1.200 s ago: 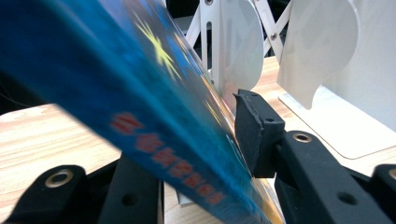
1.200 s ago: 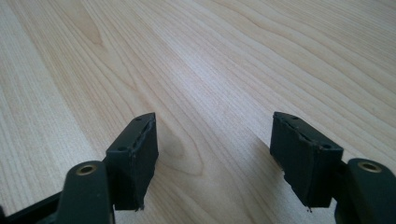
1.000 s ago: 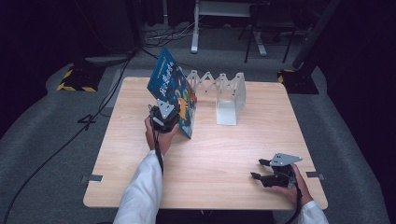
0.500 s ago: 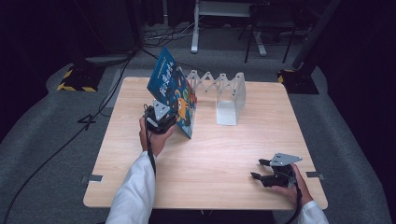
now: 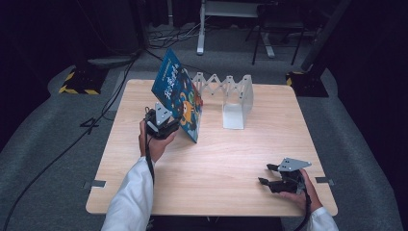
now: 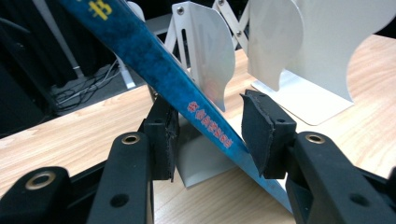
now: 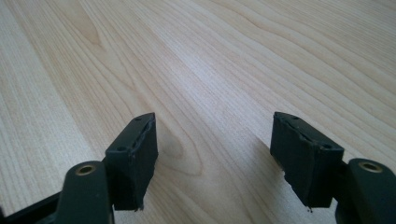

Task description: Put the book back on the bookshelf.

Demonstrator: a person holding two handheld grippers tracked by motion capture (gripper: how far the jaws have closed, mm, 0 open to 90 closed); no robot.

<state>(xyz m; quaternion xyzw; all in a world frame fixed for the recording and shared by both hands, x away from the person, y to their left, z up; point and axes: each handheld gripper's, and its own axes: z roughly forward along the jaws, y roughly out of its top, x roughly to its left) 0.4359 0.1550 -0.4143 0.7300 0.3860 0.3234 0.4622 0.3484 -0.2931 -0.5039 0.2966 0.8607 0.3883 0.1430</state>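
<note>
Beside the white rack [image 5: 235, 98], at its left end, the book [image 5: 179, 96] stood tilted on a bottom corner, leaning toward the rack's first divider [image 6: 205, 56]. The left gripper [image 6: 210, 128] straddled the lower spine [image 6: 205, 116]; its jaws had just been opening, and a gap showed on both sides, so it no longer pinched the book. A thin, stiff, glossy hardback like this probably slid easily and tipped readily; the spine near the base looked the best hold. Well away from the rack, the right gripper [image 7: 215, 154] rested open over bare table [image 7: 224, 56].
</note>
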